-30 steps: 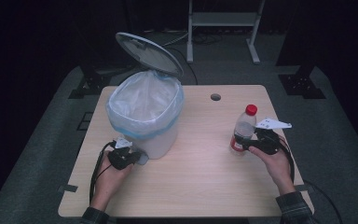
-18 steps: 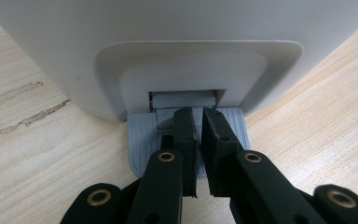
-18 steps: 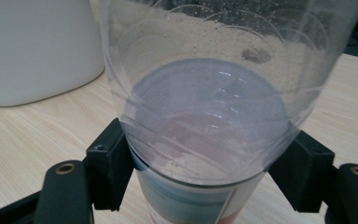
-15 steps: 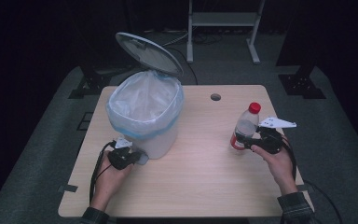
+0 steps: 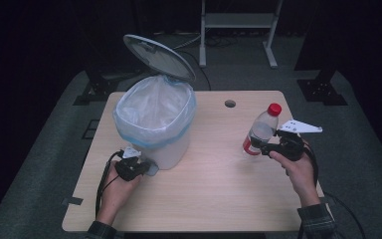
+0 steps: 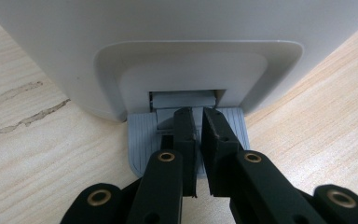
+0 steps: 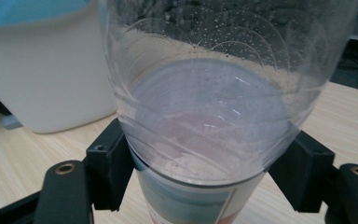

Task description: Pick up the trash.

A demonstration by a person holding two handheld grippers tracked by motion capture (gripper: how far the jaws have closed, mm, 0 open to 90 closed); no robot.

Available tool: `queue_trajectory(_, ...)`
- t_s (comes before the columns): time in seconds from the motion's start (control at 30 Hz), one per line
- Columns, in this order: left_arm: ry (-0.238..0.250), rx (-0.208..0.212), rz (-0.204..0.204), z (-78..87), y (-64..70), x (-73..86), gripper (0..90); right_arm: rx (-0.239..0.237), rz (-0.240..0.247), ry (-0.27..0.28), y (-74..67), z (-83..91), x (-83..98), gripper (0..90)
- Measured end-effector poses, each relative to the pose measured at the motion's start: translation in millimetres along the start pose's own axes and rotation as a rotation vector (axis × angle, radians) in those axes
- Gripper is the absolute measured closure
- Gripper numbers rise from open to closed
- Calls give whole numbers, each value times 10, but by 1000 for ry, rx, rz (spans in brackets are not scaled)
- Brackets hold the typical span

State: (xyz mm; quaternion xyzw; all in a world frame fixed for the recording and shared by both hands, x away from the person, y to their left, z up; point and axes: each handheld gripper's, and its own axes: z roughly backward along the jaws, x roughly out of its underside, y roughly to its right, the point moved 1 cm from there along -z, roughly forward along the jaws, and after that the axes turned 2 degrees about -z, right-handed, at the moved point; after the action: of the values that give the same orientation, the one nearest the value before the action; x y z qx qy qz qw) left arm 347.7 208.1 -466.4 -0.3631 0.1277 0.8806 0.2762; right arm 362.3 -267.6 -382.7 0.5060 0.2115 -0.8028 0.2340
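Observation:
A white pedal bin (image 5: 171, 149) with a clear liner stands at the table's left, its round lid (image 5: 159, 54) raised. My left gripper (image 5: 146, 168) is shut, with its jaws close together and their tips pressed down on the bin's grey pedal (image 6: 140, 135); in the left gripper view, the left gripper (image 6: 198, 116) points at the bin's base (image 6: 177, 56). On the right, my right gripper (image 5: 258, 148) is shut on the lower body of a clear plastic bottle (image 5: 262, 127) with a red cap, held just above the table and leaning slightly. In the right gripper view, the bottle (image 7: 205, 93) sits between the jaws.
The wooden table (image 5: 214, 199) has a small round hole (image 5: 230, 103) near its far edge. A strip of tape (image 5: 72, 201) sits at the front left corner. A metal stand (image 5: 236, 22) rises behind the table on the dark floor.
My right hand has lifted the bottle a little off the table. The left gripper has stayed on the pedal and the lid has stayed up.

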Motion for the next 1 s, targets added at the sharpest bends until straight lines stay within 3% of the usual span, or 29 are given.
queue_trajectory(1.0,1,4,8,0,2,0,844,-51,31,87,-146,150,-232,279)
